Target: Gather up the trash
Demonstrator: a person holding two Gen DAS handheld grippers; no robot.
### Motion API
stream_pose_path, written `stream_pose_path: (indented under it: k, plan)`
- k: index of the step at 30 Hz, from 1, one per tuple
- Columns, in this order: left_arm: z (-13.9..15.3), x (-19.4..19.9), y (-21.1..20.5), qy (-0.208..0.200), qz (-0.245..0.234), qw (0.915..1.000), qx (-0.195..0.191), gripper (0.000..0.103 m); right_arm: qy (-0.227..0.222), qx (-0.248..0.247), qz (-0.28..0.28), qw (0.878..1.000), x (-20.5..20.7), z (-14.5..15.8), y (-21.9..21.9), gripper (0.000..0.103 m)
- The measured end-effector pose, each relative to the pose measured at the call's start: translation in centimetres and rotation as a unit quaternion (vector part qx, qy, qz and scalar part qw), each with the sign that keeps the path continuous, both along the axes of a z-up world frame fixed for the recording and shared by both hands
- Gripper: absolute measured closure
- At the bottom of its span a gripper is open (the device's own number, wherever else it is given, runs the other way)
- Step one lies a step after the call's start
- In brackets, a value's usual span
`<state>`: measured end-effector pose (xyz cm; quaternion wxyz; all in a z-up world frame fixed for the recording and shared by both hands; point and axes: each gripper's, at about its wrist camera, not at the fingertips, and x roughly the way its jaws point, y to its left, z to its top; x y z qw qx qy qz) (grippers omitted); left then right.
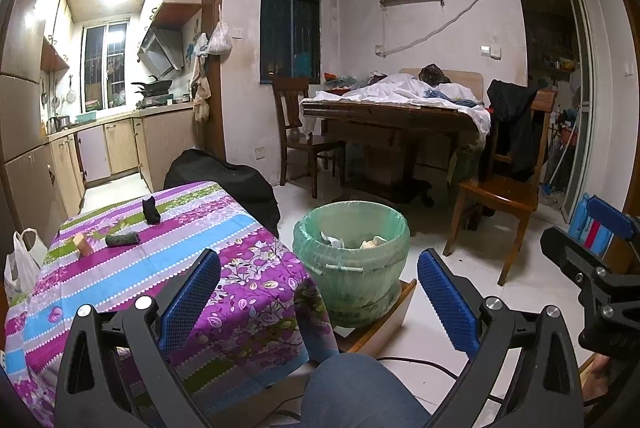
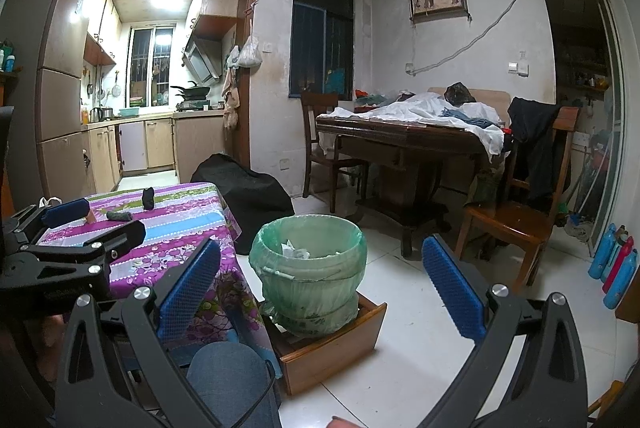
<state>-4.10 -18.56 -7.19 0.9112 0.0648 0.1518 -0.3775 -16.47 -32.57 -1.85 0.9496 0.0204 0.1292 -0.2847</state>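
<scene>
Left hand-held gripper [image 1: 318,292] spread, trash [image 1: 122,239] beyond

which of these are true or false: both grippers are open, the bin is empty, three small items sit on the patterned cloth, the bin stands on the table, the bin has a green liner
1. Both the left gripper and the right gripper are open: true.
2. The bin is empty: false; pale crumpled scraps lie inside.
3. Three small items sit on the patterned tablecloth: true; a black piece, a dark roll and a tan block.
4. The bin stands on the table: false; it rests in a wooden drawer on the floor.
5. The bin has a green liner: true.
</scene>
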Motion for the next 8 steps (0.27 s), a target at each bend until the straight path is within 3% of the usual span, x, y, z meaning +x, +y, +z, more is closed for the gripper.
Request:
stream_pose_path:
  k: [8]
  plan:
    - [-0.38, -0.65, -0.77, -0.009, -0.012, 0.9997, 0.022, 0.005, -0.003, 0.005, 0.007, 1.000, 0.39, -0.46, 0.66, 0.005]
